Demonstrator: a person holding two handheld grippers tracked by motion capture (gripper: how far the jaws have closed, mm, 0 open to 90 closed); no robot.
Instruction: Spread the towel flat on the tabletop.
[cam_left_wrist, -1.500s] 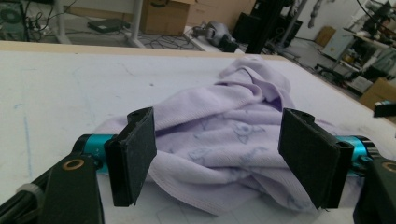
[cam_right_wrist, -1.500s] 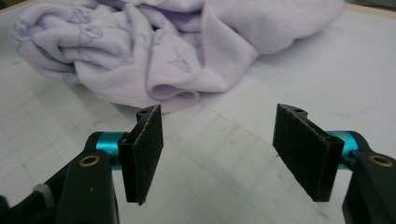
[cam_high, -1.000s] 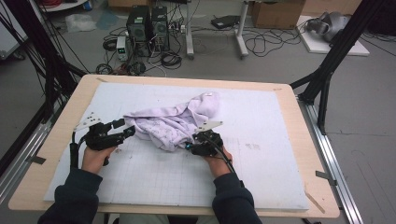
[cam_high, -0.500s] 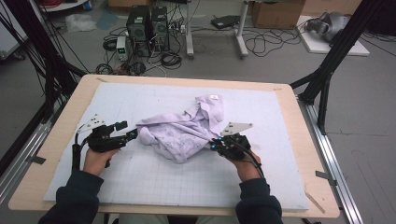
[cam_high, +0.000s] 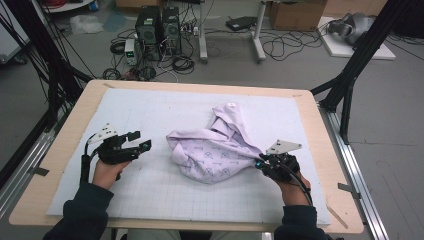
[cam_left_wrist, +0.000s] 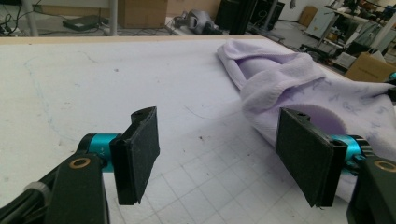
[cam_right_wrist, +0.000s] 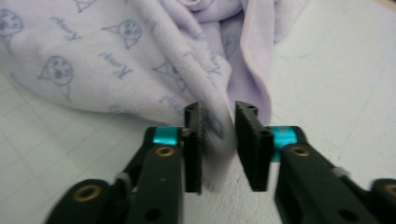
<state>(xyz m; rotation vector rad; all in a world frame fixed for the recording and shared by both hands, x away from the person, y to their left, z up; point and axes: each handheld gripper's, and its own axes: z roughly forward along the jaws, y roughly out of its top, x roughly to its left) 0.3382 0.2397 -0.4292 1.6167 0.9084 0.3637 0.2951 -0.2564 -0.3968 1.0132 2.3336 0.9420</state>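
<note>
Right gripper (cam_right_wrist: 217, 144), item 1: jaws have just been opening a little, with a blurred fold of the lilac printed garment (cam_right_wrist: 116, 60) between the 2 pads; a gap shows beside the right pad, so the hold looks loose rather than firm. Left gripper (cam_left_wrist: 219, 154), item 2: jaws spread wide with nothing between them, low over the mat, the garment's nearest edge just past its right pad. Garment (cam_high: 217, 150), item 3: crumpled in a heap at mid-table, 1 corner drawn toward the right gripper (cam_high: 261, 164), the left gripper (cam_high: 137, 141) well apart from it. Handling note: judged best to re-clamp the right pads fully on the hem before pulling further, then bring the left gripper to the opposite edge so the cloth spreads flat, not bunched. Surface: white gridded mat (cam_high: 150, 200) on a pale wooden table (cam_high: 65, 145). Beyond: grey floor, 2 computer towers (cam_high: 157, 27), loose cables, black frame struts, cardboard boxes.
</note>
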